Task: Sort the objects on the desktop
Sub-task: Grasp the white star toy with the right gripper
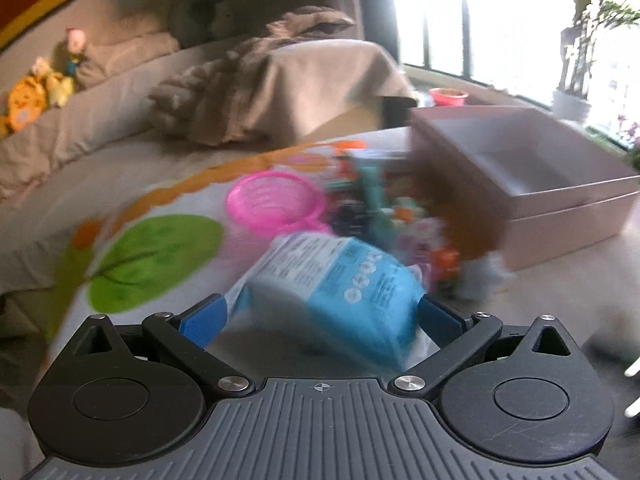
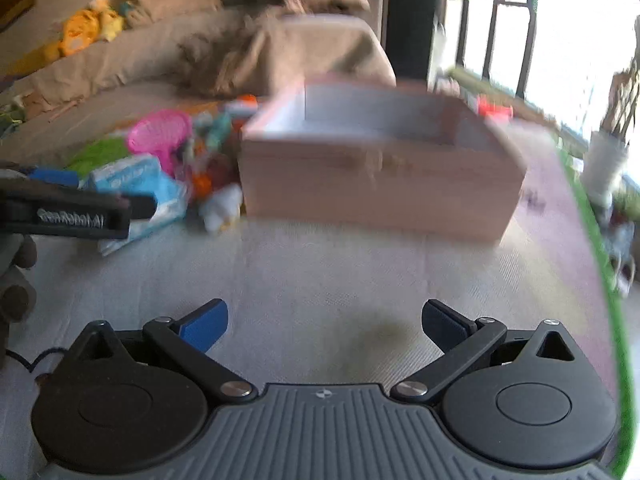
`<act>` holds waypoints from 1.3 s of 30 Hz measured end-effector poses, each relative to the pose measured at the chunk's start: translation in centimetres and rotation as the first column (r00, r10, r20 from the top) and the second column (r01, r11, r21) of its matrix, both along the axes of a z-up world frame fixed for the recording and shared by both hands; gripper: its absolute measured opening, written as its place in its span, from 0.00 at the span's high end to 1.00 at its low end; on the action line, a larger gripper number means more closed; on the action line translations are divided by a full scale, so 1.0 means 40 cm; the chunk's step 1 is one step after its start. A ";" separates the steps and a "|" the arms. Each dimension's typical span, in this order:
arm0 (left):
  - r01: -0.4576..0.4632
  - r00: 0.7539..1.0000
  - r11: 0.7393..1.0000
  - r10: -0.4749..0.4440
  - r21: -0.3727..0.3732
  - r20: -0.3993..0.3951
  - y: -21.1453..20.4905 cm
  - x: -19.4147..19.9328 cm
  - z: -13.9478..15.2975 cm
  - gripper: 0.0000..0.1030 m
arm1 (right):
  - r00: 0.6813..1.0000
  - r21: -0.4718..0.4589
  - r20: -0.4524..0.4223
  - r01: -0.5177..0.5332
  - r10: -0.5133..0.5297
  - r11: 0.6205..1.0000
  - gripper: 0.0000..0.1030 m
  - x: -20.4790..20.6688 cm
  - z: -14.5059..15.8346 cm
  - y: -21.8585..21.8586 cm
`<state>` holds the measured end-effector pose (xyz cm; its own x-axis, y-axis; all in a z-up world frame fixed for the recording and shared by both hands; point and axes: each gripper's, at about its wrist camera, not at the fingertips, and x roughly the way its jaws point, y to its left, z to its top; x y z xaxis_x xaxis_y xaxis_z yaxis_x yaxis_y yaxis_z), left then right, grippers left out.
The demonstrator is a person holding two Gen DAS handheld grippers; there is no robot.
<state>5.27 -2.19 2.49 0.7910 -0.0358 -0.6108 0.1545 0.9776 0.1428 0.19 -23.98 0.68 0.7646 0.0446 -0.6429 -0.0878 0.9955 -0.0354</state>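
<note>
Blue-and-white soft plastic tissue pack (image 1: 332, 280) sits between the two blue-padded fingers of the left gripper (image 1: 320, 316), which are spread wide around it; the blur makes it impossible to tell whether the pads press on the pack, so a firm grip cannot be confirmed. In the right wrist view the same pack (image 2: 136, 188) lies on the pale mat at the edge of the toy pile, with the left gripper (image 2: 76, 210) reaching over it from the left.

Behind the pack lies a pink round plastic basket (image 1: 276, 202), and beside it a blurred heap of small multicoloured toys (image 1: 384, 216). A small white plush toy (image 2: 222, 206) rests just beside the near left corner of the pale pink rectangular cardboard box (image 2: 376, 184), which stands open-topped to the right of the pile.

Right gripper (image 2: 324, 326) hovers above bare mat with its jaws wide apart and nothing between them.
</note>
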 end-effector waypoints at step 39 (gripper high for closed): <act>0.435 0.897 0.895 -0.441 -0.102 -0.042 -0.089 0.145 -0.019 0.00 | 0.995 0.129 0.094 -0.032 0.019 0.991 0.32 0.128 0.109 -0.103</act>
<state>11.08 -5.77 1.74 0.6431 -0.4251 -0.6369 0.5757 0.8169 0.0361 5.33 -28.10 5.03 0.8180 0.1436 -0.5570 -0.1156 0.9896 0.0855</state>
